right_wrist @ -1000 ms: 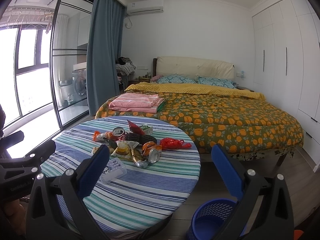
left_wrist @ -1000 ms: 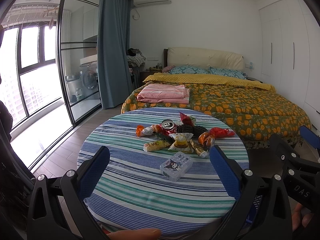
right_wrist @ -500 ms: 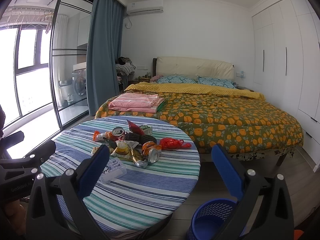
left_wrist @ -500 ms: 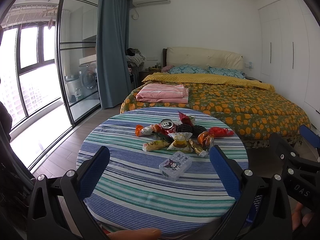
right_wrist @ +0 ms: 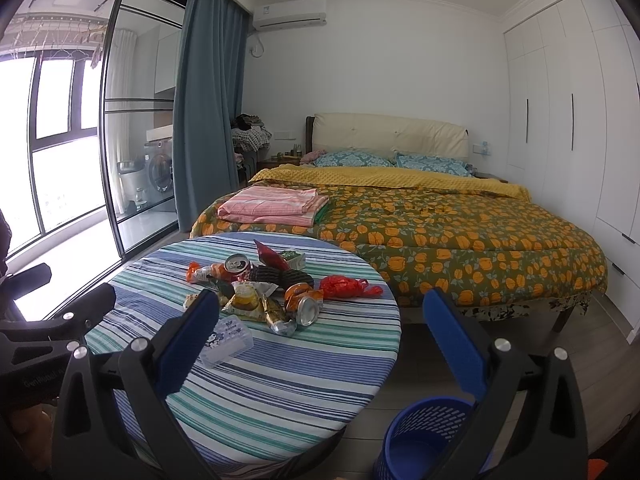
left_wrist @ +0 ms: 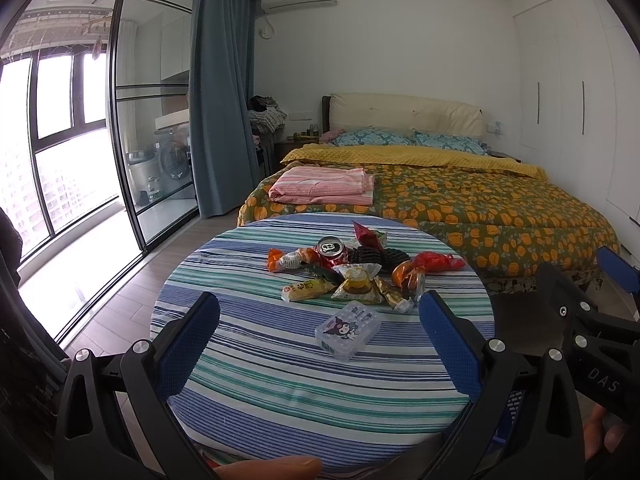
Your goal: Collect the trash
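In the left wrist view, the left gripper (left_wrist: 320, 344) is hovering above the near side of the round table (left_wrist: 248, 392), jaws spread wide and holding nothing. The trash is sitting in a heap past the table's centre: a red can (left_wrist: 331, 249) standing upright at the far side of the heap, a yellow snack packet (left_wrist: 307, 289) at its near left, a jelly cup wrapper (left_wrist: 357, 284) beside that, a red crumpled bag (left_wrist: 437, 261) at the heap's right edge. A clear plastic box (left_wrist: 347, 329) is lying alone on the table, nearer than the heap. In the right wrist view, the right gripper (right_wrist: 320, 344) is hanging over the table's right edge, likewise fully parted and empty. A crushed can (right_wrist: 307, 309) is lying on its side at the near right of the heap. A blue bin (right_wrist: 430, 438) is standing on the floor just to the right of the table; what shows of its interior is empty. Judging from this, collection is not yet starting: every piece is waiting on the table, and all pickups and drops are remaining.
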Demonstrator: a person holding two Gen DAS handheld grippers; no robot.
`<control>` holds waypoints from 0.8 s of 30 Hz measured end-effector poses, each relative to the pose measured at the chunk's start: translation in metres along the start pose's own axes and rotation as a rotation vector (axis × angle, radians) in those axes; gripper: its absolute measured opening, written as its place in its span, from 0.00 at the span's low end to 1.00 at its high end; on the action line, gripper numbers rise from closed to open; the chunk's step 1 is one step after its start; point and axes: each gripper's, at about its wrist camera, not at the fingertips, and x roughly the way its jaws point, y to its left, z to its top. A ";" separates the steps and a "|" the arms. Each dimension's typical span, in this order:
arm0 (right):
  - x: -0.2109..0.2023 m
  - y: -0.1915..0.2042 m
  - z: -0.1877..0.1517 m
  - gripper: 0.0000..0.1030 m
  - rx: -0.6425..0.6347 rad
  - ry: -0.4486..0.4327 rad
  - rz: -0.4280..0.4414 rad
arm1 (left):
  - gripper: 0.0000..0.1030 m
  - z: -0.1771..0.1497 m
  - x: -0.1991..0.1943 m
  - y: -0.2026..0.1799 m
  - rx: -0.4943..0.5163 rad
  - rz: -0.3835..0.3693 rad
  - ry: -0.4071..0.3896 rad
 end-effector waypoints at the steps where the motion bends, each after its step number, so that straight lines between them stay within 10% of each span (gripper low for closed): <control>1: 0.000 0.000 0.001 0.96 0.000 0.000 0.000 | 0.96 -0.001 -0.001 -0.001 0.001 -0.002 0.001; 24: -0.002 -0.006 0.001 0.96 0.017 -0.001 -0.008 | 0.96 0.006 0.002 -0.004 0.032 -0.043 0.013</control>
